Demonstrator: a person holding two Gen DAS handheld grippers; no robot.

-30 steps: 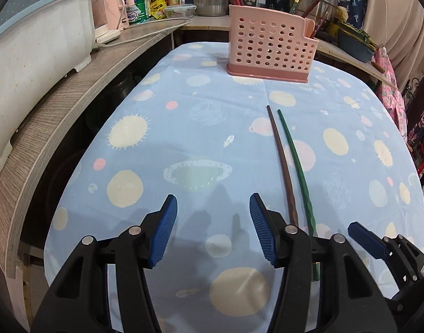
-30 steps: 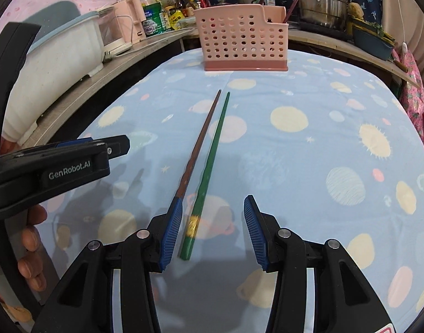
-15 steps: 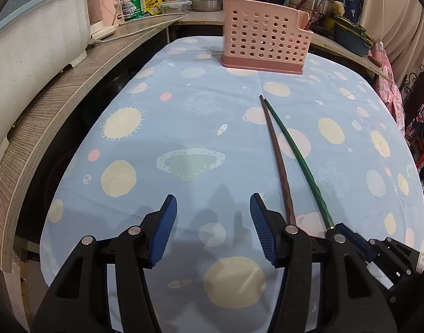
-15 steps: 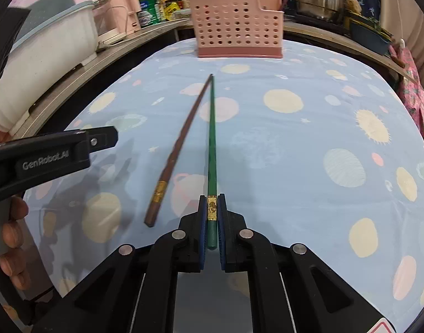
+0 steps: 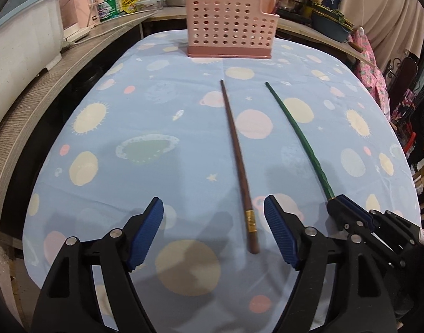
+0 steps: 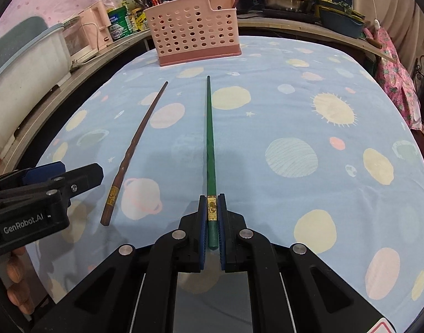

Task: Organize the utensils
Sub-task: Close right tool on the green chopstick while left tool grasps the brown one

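Right tongs [image 6: 212, 222]: clamped on the thick end of the green chopstick [image 6: 210, 138], pads pressing just at the gold band. The stick runs straight out along the tongs toward the far end of the table [image 5: 106, 144]; its tip appears to hang just off the cloth, though I cannot tell this for certain.

Left tongs [image 5: 213, 230]: jaws opening, wide. The thick end of the brown chopstick [image 5: 237, 161] lies between them, closer to the right pad; neither pad touches it. Brown stick lies flat on the planet-print cloth, tip pointing far.

Pink utensil basket [image 5: 228, 25]: upright at the far end of the table, well apart from both sticks.

Step in hand, as I judge it: green stick secured, brown stick about to be pinched; both then go to the basket.

Risks:
- Green stick is held at its very end only. A long lever on a short grip, so it may pivot or droop between the pads on the way, and the tip could then miss the basket mouth or catch its perforated wall.
- Brown stick sits off-centre in the left tongs. The right pad would meet it first and could roll or push it sideways over the cloth, giving a skewed pinch or a miss.
- The two tongs work near each other; a careless swing could knock them together.
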